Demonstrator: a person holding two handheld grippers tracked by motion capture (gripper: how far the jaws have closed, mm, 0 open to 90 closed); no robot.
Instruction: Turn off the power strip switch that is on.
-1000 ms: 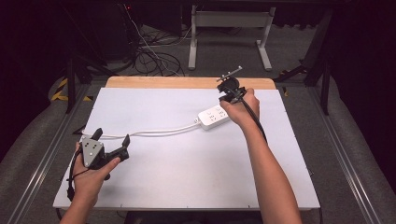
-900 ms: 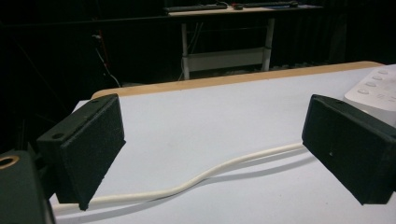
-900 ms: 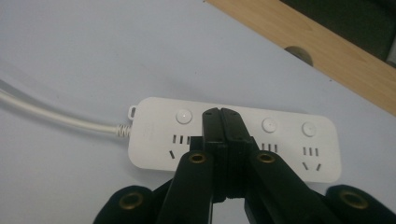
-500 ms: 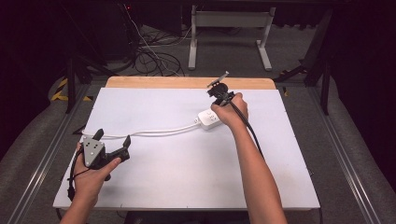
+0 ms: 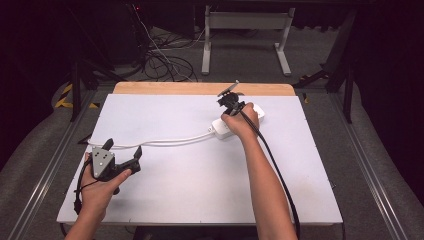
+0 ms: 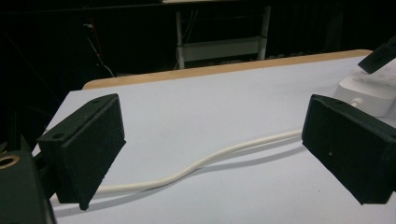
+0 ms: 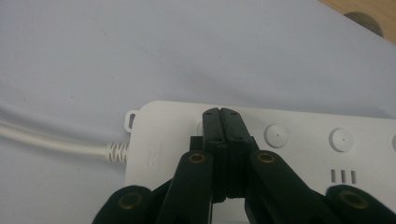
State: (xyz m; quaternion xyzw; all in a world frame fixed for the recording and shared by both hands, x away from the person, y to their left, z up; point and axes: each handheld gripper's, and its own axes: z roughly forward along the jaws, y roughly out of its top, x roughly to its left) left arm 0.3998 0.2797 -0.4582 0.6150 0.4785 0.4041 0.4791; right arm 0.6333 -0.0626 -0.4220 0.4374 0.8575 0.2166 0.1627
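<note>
Nearest the person, the left tongs (image 5: 124,161) rested low over the white worktop (image 5: 200,190), their two black jaws wide apart and holding nothing; just beyond them, running between the jaws in the left gripper view, lay the white cord (image 6: 196,165), flat on the worktop and touched by neither jaw; farther along that cord, well apart from the left tongs, sat the white power strip (image 7: 289,140), near the far wooden edge (image 5: 200,88) of the worktop.

The right tongs (image 7: 225,122) stood over the strip's cord end with their jaws pressed together, nothing between them; the closed tips sat on or just above a round button (image 7: 276,134)-like switch nearest the cord, beside a row of similar ones; whether they actually touched it could not be told.

Judged from this, a press on that switch looked likely, and the risks followed from it; the narrow closed tips could slide off the small round cap and strike the neighbouring button; the strip lay loose and unheld, so a slanted push might skid it toward the far edge; the cord could then drag across the worktop under the idle left tongs.
</note>
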